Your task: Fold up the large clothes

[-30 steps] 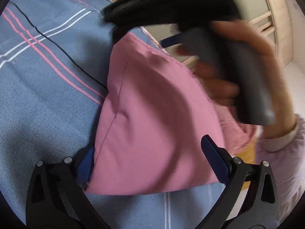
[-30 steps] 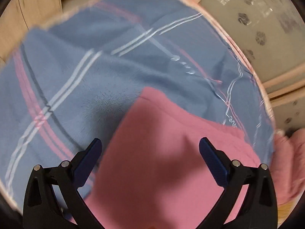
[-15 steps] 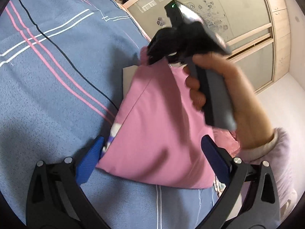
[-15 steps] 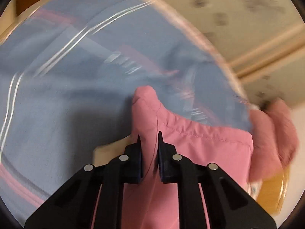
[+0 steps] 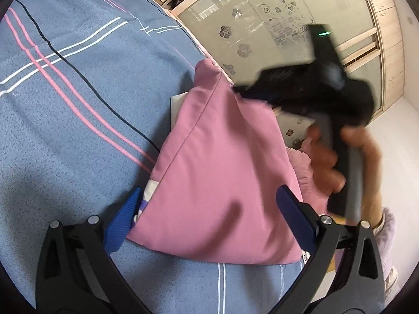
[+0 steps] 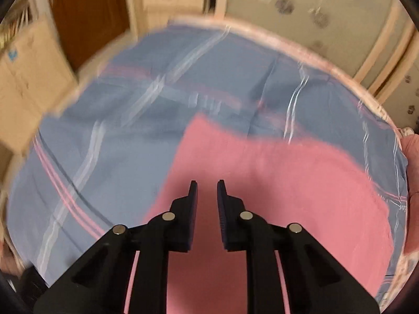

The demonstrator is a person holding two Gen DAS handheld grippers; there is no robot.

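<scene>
Left wrist view: bed (image 5: 78,104) under blue plaid sheet carries folded pink garment (image 5: 217,183), lying near bed edge.

Risk: loose top layer may spring open or slide, nothing pinning it.

Left gripper (image 5: 209,209) fingers wide apart, straddling near edge.

Right gripper (image 6: 207,196) fingers slightly apart, empty above garment; half second ago clamped on far corner, now released and raised.
</scene>
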